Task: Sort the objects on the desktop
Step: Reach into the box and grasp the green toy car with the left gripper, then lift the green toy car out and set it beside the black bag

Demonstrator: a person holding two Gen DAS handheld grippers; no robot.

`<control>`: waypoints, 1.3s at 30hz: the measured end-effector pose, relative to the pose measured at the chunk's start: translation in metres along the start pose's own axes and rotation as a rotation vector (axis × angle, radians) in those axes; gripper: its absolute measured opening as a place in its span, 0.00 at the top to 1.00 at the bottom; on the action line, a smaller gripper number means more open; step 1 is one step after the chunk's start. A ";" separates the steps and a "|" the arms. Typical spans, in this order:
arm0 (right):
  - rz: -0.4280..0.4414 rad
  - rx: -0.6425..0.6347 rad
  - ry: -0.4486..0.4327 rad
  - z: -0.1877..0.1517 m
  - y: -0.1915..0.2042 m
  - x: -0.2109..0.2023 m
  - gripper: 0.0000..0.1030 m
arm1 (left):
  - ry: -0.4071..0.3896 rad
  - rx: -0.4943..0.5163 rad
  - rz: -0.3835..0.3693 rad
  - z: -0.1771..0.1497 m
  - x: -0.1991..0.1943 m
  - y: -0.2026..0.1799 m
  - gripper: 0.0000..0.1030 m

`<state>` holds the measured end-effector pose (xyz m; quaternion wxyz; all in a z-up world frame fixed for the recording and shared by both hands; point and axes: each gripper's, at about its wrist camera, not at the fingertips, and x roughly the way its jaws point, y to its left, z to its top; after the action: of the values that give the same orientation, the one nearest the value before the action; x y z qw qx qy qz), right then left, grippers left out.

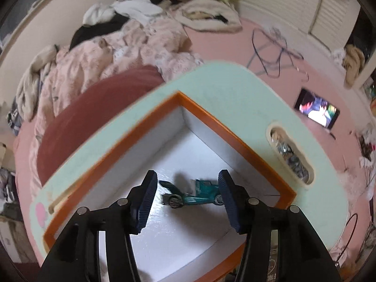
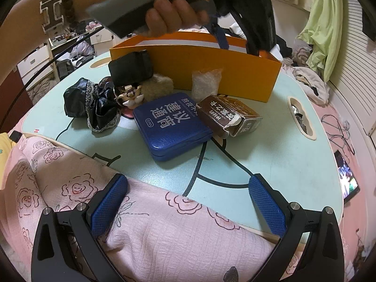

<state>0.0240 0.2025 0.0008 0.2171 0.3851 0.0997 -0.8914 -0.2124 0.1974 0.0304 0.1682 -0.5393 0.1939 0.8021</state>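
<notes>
A toy car lies in the box on the table.

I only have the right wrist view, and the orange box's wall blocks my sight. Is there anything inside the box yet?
Observer: Yes. A teal toy car lies on the white floor of the orange box, seen from the left wrist view.
Operator: Is the left hand-held gripper holding it?
Observer: No. The left hand-held gripper is open above the car, and its pads do not press on it.
Operator: Anything else in the box?
Observer: Nothing else shows on the visible part of the floor; the gripper hides some of it. The blue tin and brown carton lie outside, on the table.
</notes>
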 end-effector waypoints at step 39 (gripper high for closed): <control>0.004 0.000 -0.001 0.000 0.004 0.002 0.01 | -0.259 -0.334 -0.234 -0.064 -0.081 0.092 0.50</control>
<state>0.0253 0.1983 -0.0007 0.2190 0.3849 0.0986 -0.8912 -0.1756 0.0810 0.0960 0.1919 -0.4710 -0.0284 0.8605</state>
